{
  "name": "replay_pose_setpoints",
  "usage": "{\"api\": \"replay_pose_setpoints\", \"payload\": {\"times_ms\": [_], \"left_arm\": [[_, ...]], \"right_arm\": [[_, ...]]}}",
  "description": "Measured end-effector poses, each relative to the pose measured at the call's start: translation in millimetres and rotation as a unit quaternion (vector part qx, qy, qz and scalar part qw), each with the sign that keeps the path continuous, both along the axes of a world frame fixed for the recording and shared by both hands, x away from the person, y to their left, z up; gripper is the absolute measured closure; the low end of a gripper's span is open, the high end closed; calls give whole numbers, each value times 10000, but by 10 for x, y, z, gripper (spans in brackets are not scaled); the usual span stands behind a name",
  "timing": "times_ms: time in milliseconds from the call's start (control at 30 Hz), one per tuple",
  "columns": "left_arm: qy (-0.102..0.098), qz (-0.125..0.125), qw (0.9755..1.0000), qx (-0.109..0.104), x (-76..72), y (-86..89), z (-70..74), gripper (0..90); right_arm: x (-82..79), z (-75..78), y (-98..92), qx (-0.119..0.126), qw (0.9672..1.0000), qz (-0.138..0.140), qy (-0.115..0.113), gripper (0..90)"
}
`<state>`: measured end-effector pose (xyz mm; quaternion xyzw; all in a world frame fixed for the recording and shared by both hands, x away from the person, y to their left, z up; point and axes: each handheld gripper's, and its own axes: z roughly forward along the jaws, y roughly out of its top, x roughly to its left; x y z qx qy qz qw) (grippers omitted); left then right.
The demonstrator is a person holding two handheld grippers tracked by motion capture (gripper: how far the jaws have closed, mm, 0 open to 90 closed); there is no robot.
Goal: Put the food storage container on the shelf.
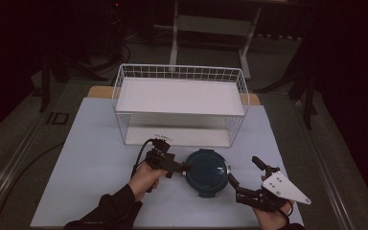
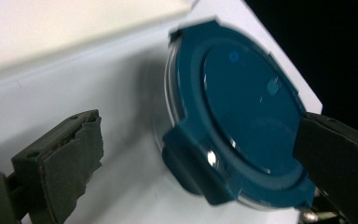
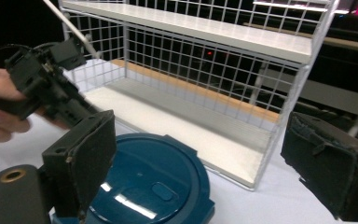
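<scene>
Container [image 1: 207, 172] could skid off the table [image 1: 91, 158] if either wide-open gripper, left [image 1: 188, 167] or right [image 1: 242, 176], clips its rim.

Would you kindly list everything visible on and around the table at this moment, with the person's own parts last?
container: one, round, dark blue clip-on lid, on the table's near middle, between the two grippers.
wire rack: one, white, two white shelves, at the table's far side behind the container.
table: one, pale blue-white top.
frame: one, pale, on the floor beyond the table.
left gripper: one, black, jaws open, at the container's left edge.
right gripper: one, black with a grey plate, jaws open, at the container's right.
left hand: one, dark sleeve.
right hand: one, at the bottom edge.
</scene>
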<state>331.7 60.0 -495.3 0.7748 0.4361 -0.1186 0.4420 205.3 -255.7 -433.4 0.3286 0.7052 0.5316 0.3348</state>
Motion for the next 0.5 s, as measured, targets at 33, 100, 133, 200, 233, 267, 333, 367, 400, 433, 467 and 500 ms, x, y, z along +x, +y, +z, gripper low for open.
{"api": "replay_pose_setpoints", "payload": {"times_ms": [33, 100, 133, 200, 233, 267, 333, 367, 400, 433, 467, 500], "left_arm": [[135, 12, 9999, -12, 4, 0, -17, 18], [244, -17, 9997, -20, 10, 1, -28, 36], [575, 14, 9983, -107, 19, 4, -61, 53], [652, 47, 9978, -131, 20, 9, -65, 72], [719, 59, 9973, -169, 25, 17, -70, 159], [778, 101, 9968, -182, 30, 22, -74, 159], [941, 122, 9951, -289, 38, 35, -84, 203], [992, 142, 9944, -334, 40, 44, -90, 239], [1049, 155, 9937, -368, 42, 49, -95, 262], [1084, 150, 9934, -358, 42, 49, -99, 304], [1084, 150, 9934, -358, 42, 49, -99, 321], [1175, 165, 9921, -419, 42, 53, -111, 321]], "right_arm": [[-2, 0, 3, -10, 10000, -18, -22, 101], [-5, 3, 4, -4, 10000, 14, -12, 101], [-14, -1, 18, -79, 10000, -8, -25, 101], [-14, -3, 23, -97, 10000, 0, -11, 101], [-11, -9, 31, -106, 9999, 2, 6, 101], [-11, -9, 31, -106, 9999, 2, 6, 101], [-11, -14, 36, -131, 9999, -3, 10, 102], [-9, -15, 36, -136, 9999, 9, 23, 102], [-7, -18, 38, -142, 9999, 6, 28, 101], [-8, -21, 40, -146, 9999, -11, 29, 102], [-8, -21, 40, -146, 9999, -11, 29, 102], [-7, -21, 40, -148, 9999, 2, 54, 102]]}}
